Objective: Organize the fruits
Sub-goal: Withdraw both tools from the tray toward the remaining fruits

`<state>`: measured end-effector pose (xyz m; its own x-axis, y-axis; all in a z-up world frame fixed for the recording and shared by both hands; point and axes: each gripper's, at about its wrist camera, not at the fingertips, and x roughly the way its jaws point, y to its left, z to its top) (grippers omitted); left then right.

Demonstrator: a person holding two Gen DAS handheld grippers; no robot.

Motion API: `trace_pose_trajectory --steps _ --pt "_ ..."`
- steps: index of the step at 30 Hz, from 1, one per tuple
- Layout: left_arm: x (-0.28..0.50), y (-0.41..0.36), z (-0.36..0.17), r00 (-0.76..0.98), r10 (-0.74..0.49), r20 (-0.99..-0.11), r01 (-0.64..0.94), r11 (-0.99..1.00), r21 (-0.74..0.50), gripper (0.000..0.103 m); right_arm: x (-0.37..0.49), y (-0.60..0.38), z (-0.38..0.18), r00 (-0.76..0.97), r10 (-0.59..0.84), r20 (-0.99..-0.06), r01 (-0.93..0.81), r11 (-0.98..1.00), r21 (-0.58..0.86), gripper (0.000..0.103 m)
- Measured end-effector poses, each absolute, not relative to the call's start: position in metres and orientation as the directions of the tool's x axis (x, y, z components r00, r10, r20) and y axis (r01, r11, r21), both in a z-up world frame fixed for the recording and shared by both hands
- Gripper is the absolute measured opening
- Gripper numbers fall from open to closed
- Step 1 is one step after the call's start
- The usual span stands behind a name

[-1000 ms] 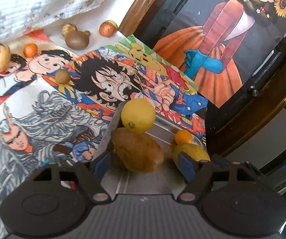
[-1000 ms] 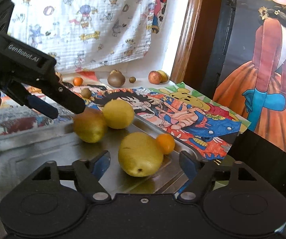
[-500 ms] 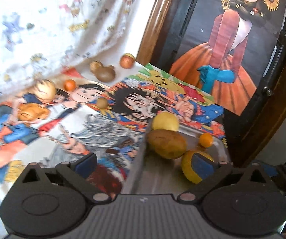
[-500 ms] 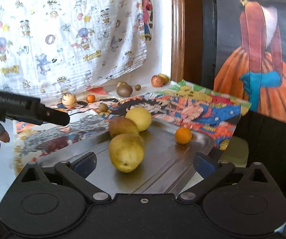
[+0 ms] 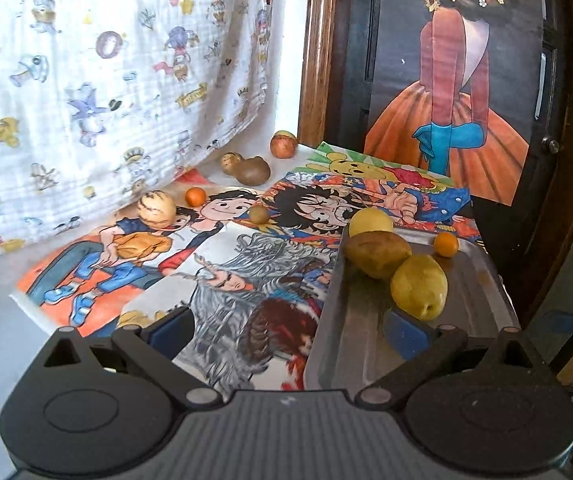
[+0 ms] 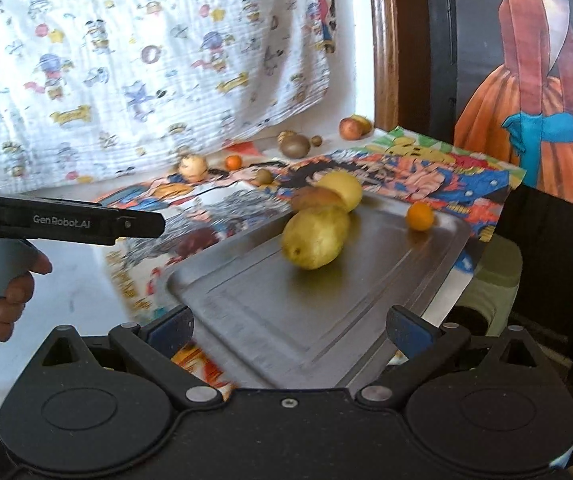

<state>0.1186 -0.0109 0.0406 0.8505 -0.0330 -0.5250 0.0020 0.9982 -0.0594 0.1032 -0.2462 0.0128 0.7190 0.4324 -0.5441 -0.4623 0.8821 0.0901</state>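
Four fruits are seen on a metal tray (image 6: 366, 300) as the left gripper (image 5: 286, 326) and right gripper (image 6: 290, 326) are held with fingers apart, empty.

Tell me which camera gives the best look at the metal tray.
The right wrist view. There the metal tray fills the middle, with near rim, far rim and flat bed all visible. The left wrist view catches the tray only at the right side, foreshortened, its near end hidden behind the open left gripper.

Tray (image 6: 366, 304) brushed metal, dull sheen; curtain (image 5: 86, 60) crinkled cloth; posters (image 5: 246, 280) paper.
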Motion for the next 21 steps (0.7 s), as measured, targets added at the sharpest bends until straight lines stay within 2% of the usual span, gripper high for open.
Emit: trace_pose_trajectory --steps 14,21 --pt "0.078 0.030 0.028 0.827 0.048 -0.561 -0.100 0.993 -0.063 0.103 0.082 -0.200 0.008 0.640 0.437 -0.632 -0.519 0.852 0.064 0.102" --pt "0.070 0.054 0.019 0.804 0.095 -0.587 -0.186 0.978 -0.097 0.103 0.083 -0.180 0.013 0.635 0.453 -0.626 -0.559 0.828 0.032 0.102"
